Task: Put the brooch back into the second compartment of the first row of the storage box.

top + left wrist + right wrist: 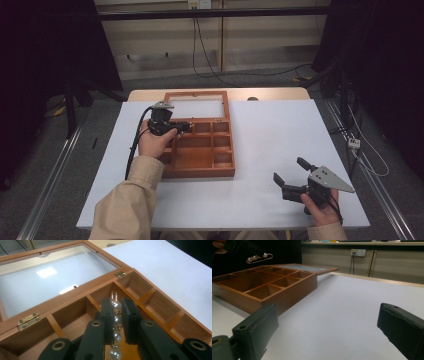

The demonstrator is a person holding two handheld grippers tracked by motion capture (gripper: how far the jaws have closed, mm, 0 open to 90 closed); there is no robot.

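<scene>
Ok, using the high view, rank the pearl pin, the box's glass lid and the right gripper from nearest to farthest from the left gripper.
1. Pearl pin, clamped between the left gripper's fingers.
2. Glass lid, just beyond, lying open at the box's far side.
3. Right gripper, far off near the table's right front.

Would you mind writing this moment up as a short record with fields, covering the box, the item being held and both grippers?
surface: white table
box: wooden compartment box, open, its glass-paned lid laid back flat
held item: pearl pin, a row of pearls on a metal pin
left gripper: shut on the pearl pin, held above the box's compartments
right gripper: open, holds nothing, over bare table to the right of the box
compartments: those in view look empty
</scene>
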